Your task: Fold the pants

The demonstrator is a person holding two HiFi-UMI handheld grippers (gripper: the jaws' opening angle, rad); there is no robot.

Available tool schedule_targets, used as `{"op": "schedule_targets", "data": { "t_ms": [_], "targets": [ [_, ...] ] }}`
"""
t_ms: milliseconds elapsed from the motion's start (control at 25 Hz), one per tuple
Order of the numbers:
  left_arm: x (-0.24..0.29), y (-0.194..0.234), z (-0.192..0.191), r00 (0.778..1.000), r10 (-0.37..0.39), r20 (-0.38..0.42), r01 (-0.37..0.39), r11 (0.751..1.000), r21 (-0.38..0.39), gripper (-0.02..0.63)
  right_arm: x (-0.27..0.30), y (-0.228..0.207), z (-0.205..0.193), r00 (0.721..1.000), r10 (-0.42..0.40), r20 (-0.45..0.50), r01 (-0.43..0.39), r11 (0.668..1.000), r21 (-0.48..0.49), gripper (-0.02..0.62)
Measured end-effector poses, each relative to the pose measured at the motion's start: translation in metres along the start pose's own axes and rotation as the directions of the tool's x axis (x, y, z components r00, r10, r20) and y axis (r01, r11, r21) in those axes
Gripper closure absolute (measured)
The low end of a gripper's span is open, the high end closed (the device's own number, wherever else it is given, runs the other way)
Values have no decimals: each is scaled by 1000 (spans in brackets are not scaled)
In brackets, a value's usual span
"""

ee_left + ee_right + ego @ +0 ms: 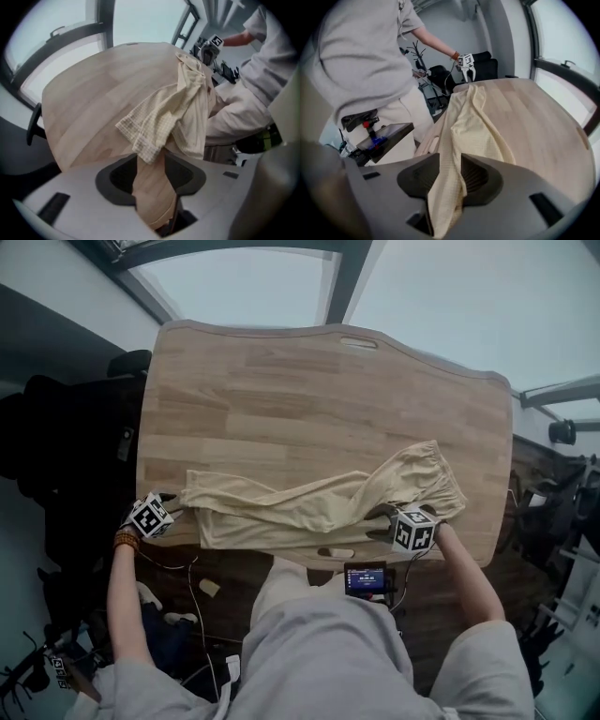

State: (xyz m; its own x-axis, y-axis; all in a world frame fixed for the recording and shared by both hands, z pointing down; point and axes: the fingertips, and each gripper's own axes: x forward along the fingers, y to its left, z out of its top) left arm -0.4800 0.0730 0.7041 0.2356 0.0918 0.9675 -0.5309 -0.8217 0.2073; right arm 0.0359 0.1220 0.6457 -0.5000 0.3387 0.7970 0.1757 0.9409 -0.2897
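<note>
Nearest: grey top (328, 652) of the person, filling the near edge of the head view.
Task item: cream pants (309, 507) lie stretched left to right along the near edge of the wooden surface (281, 381), cuffs left, gathered waist right.
Left side: left claw (173, 502) released; jaws apart, cuff hem at their tips, bare wood showing through the gap.
Right side: right claw (384, 521) released; jaws apart, a fold of the waist end runs loosely through the gap.
Head view only: full length of the pants; a small lit screen (366, 579) just off the near edge.
Gripper views only: each jaw gap, and the opposite claw at the pants' far end.
</note>
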Motion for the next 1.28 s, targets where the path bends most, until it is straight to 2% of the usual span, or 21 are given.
{"op": "schedule_targets", "data": {
  "t_ms": [80, 160, 240, 320, 440, 560, 600, 680, 720, 800, 880, 920, 960, 1000, 1040, 1080, 1120, 1160, 1200, 1240, 1280],
  "targets": [
    [1, 23, 10, 997, 78, 27, -78, 997, 3, 420, -18, -38, -1, 995, -80, 61, 73, 992, 99, 451],
    [1, 49, 33, 983, 165, 80, -164, 986, -17, 420, -35, -90, 4, 973, -201, 112, 178, 966, 189, 457],
    [10, 61, 57, 976, 196, 94, -199, 980, 22, 420, -36, -135, 7, 957, -273, 101, 248, 947, 206, 469],
    [28, 60, 71, 982, 183, 49, -188, 973, 135, 419, -19, -157, 5, 969, -246, 28, 240, 961, 137, 468],
    [48, 52, 80, 988, 154, -22, -141, 946, 293, 420, 17, -157, 1, 989, -123, -79, 125, 992, 21, 451],
    [52, 50, 87, 993, 119, -16, -107, 942, 319, 453, 42, -149, -4, 989, -76, -128, 72, 997, -33, 456],
    [52, 49, 86, 993, 114, -17, -102, 941, 322, 491, 49, -147, -6, 987, -81, -139, 74, 996, -49, 481],
    [52, 47, 77, 993, 110, -31, -94, 939, 332, 568, 57, -145, -8, 983, -108, -147, 97, 992, -80, 575],
    [49, 45, 73, 994, 101, -35, -84, 941, 328, 573, 54, -144, -5, 984, -123, -130, 113, 990, -86, 578],
    [35, 40, 67, 999, 31, -33, -21, 964, 265, 575, 32, -147, 12, 987, -158, -39, 155, 986, -57, 581],
    [16, 34, 61, 994, -98, -48, 104, 984, 144, 575, -7, -156, 31, 978, -195, 77, 195, 981, 2, 581],
    [9, 34, 56, 985, -159, -62, 164, 983, 83, 575, -26, -163, 37, 970, -210, 121, 208, 978, 32, 583],
    [4, 40, 51, 979, -191, -70, 193, 981, 25, 575, -42, -172, 40, 961, -229, 155, 221, 973, 64, 583],
    [1, 55, 47, 983, -173, -65, 171, 985, -35, 575, -55, -186, 40, 949, -260, 179, 245, 964, 103, 581],
    [-2, 80, 43, 994, -94, -47, 88, 990, -106, 572, -65, -206, 38, 931, -313, 189, 288, 946, 149, 581],
    [-7, 114, 41, 999, 42, -21, -45, 980, -194, 540, -71, -231, 32, 904, -387, 180, 351, 914, 201, 581],
    [-16, 148, 39, 980, 198, 6, -188, 936, -297, 508, -75, -257, 22, 872, -466, 152, 421, 871, 253, 573],
    [-26, 176, 39, 944, 329, 34, -289, 869, -401, 509, -77, -279, 12, 838, -533, 116, 483, 824, 298, 538],
    [-35, 192, 43, 909, 410, 74, -326, 810, -487, 509, -81, -295, 4, 808, -584, 86, 530, 781, 330, 495],
    [-41, 196, 51, 886, 447, 125, -319, 782, -535, 508, -86, -304, -2, 780, -622, 70, 563, 747, 354, 492],
    [-42, 192, 63, 872, 457, 177, -304, 788, -536, 508, -92, -307, -7, 757, -650, 68, 584, 719, 375, 492]
  ]
}}
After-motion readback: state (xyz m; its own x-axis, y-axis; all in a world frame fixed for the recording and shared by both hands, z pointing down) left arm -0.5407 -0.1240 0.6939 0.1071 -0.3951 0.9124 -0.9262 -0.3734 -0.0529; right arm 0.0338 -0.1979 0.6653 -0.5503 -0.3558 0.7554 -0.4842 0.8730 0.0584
